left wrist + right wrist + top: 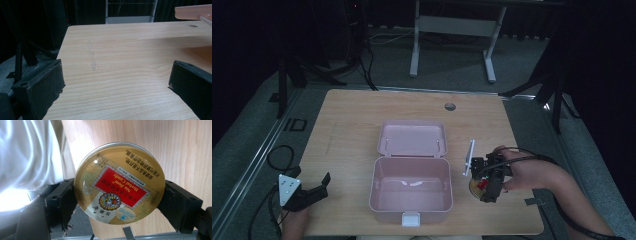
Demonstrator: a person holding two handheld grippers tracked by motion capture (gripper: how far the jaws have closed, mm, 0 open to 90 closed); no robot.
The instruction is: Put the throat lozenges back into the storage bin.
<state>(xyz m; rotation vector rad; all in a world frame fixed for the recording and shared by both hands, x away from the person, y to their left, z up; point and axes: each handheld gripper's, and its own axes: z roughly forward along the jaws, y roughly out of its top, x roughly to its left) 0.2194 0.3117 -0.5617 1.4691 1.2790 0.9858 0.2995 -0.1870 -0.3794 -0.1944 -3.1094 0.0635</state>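
High view: wooden table [347, 120], open pink box [412, 192] at centre. Right gripper [117, 195] clamped on round candy tin [120, 182] beside box; transfer into box judged next. Left gripper [115, 82] spread, empty.

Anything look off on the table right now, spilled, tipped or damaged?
Nothing stands out. The pink box sits open and upright, empty inside. The right gripper clamps the round candy tin squarely. The left gripper rests open.
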